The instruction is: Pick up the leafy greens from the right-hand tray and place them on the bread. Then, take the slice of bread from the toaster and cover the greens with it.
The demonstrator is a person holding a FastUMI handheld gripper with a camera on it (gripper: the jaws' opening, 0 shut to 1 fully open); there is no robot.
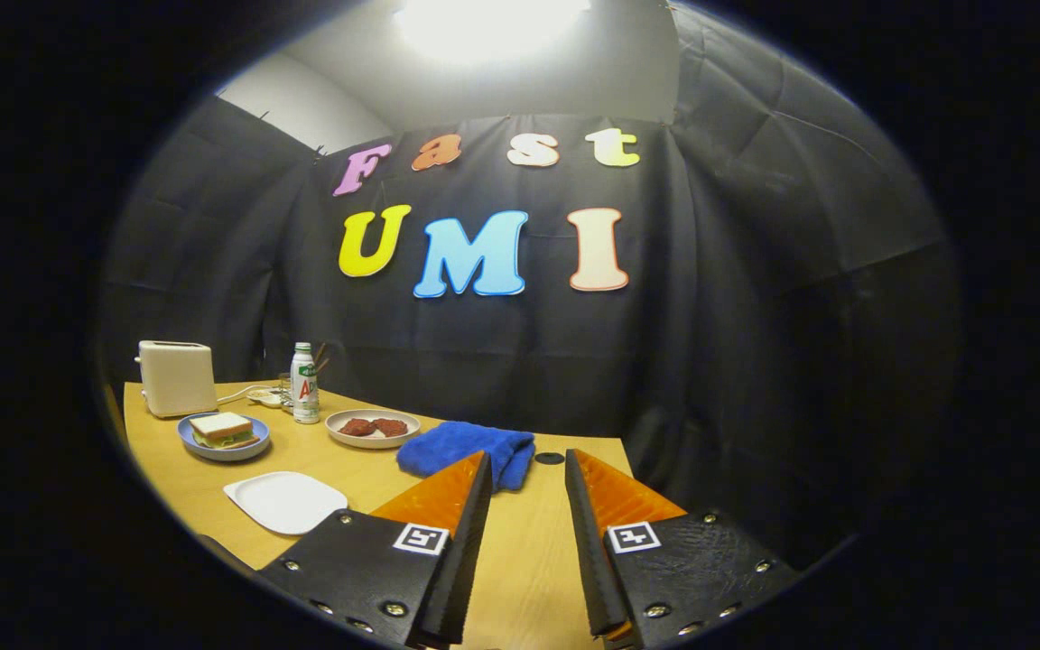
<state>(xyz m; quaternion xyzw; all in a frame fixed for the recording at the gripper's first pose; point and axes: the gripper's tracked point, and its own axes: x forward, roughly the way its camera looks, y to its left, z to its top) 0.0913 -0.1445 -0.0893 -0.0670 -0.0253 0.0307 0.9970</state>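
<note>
My gripper (527,469) is open above the wooden table (529,560), with nothing between its fingers. Far off to the left of the fingers, a blue plate (199,444) holds a stacked sandwich (222,429): a bread slice on top, a green layer under it, bread below. Behind that plate stands the cream toaster (176,377), and I see no slice sticking out of its slot. An empty white tray (285,502) lies just left of the left finger (448,506).
A beige plate (344,435) carries two red-brown patties (374,426). A blue cloth (466,451) lies just ahead of the left finger. A bottle (305,384) and a power strip (265,395) sit near the toaster. A dark cable hole (549,458) sits by the table's far edge.
</note>
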